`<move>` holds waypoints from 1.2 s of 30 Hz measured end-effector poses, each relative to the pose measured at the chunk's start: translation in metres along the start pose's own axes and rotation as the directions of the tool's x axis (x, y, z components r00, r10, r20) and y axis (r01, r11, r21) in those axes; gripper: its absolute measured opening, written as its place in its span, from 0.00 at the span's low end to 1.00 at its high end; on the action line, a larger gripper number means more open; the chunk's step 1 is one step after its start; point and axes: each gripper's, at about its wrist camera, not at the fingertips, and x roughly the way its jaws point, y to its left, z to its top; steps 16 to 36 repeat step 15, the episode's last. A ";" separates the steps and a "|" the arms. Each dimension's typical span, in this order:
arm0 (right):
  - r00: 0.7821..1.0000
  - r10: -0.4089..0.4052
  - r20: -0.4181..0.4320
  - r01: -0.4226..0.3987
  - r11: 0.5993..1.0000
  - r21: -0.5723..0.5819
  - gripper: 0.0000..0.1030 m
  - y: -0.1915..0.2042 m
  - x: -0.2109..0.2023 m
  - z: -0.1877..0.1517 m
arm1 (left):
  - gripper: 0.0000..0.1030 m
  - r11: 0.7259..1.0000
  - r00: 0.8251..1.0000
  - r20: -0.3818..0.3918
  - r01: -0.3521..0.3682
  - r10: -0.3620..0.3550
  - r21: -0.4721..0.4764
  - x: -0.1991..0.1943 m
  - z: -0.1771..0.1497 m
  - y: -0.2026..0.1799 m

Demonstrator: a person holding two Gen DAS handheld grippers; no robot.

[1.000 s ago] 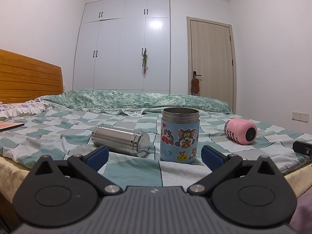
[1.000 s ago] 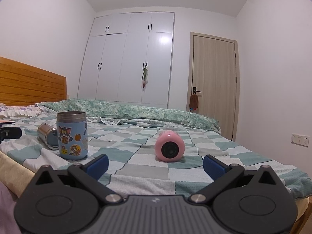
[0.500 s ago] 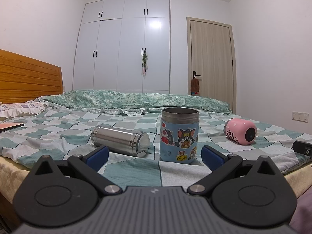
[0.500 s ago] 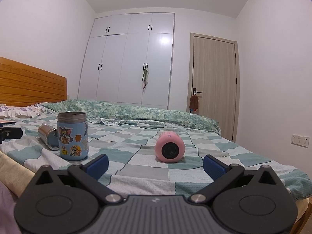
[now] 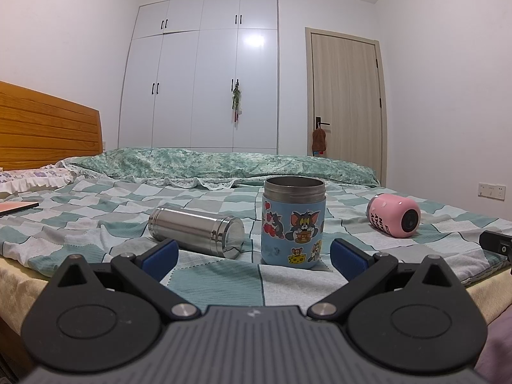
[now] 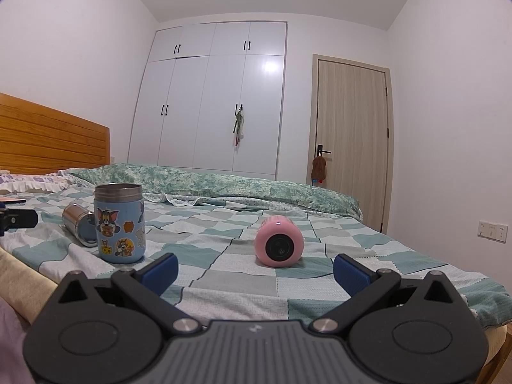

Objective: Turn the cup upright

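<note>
A pink cup [image 6: 279,242] lies on its side on the checked bedspread [image 6: 224,281], one end facing my right gripper [image 6: 254,270], which is open and empty just short of it. It also shows in the left wrist view [image 5: 393,220] at the right. A steel cup [image 5: 196,231] lies on its side left of an upright blue cartoon cup [image 5: 293,226]. My left gripper [image 5: 254,254] is open and empty in front of these two. Both also show in the right wrist view: the steel cup [image 6: 76,224] and the blue cup [image 6: 120,226].
The bed's front edge [image 5: 19,275] runs under both grippers. A green quilt [image 5: 224,166] lies across the far side. A wooden headboard [image 5: 48,131] stands at the left, with a pink book [image 5: 16,207] near it. Wardrobe [image 5: 204,73] and door [image 5: 345,102] stand behind.
None in the left wrist view. The right wrist view has shifted very slightly; the cups have not moved.
</note>
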 end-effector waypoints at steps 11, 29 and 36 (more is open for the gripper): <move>1.000 0.000 0.003 0.000 1.000 -0.002 1.00 0.000 -0.001 0.001 | 1.00 1.000 1.000 0.002 0.008 -0.008 -0.002 0.000 0.000 0.000; 1.000 0.000 0.003 0.000 1.000 -0.002 1.00 0.000 -0.001 0.001 | 1.00 1.000 1.000 0.004 0.009 -0.009 -0.006 -0.001 0.001 0.000; 1.000 0.000 0.003 0.000 1.000 -0.002 1.00 0.000 -0.001 0.001 | 1.00 1.000 1.000 0.004 0.009 -0.009 -0.006 -0.001 0.001 0.000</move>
